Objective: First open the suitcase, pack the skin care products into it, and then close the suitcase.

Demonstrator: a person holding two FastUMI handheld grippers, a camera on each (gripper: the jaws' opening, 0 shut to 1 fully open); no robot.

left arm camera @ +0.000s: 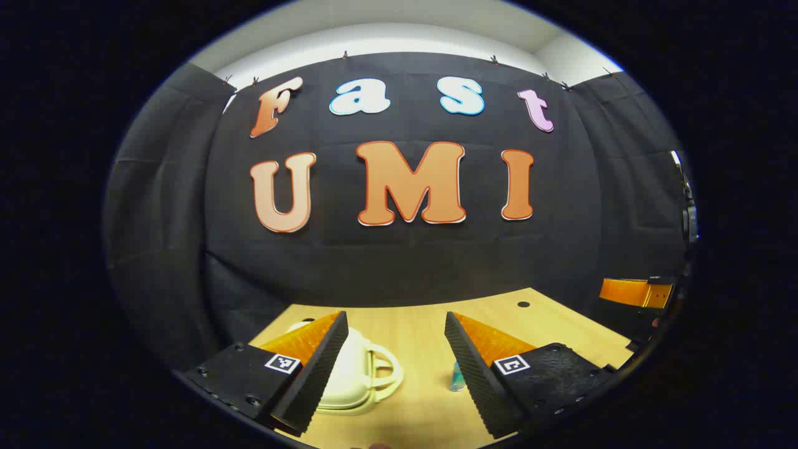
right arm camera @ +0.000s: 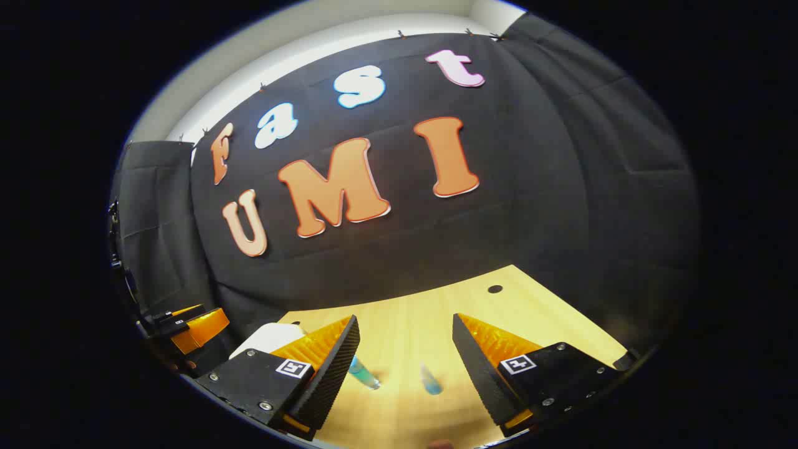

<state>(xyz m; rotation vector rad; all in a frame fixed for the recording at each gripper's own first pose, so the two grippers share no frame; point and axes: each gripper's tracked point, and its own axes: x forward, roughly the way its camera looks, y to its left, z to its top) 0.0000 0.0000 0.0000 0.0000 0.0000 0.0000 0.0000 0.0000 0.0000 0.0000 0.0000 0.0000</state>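
A small cream suitcase [left arm camera: 355, 374] with a handle lies shut on the wooden table [left arm camera: 411, 324], partly behind my left gripper's left finger. My left gripper [left arm camera: 396, 352] stands open above the table with nothing between its fingers. A small blue-green bottle [left arm camera: 457, 377] peeks out beside its right finger. In the right gripper view, my right gripper [right arm camera: 405, 358] is open and empty over the table. Two blue-green skin care bottles [right arm camera: 363, 374] [right arm camera: 430, 380] lie on the wood between its fingers. The suitcase corner [right arm camera: 268, 337] shows at the left.
The booth's black cloth wall rises behind the table. A small dark hole [right arm camera: 495, 289] marks the table top near its far edge. The other gripper [left arm camera: 636, 292] appears at the right edge of the left gripper view and the other gripper [right arm camera: 193, 327] at the left of the right gripper view.
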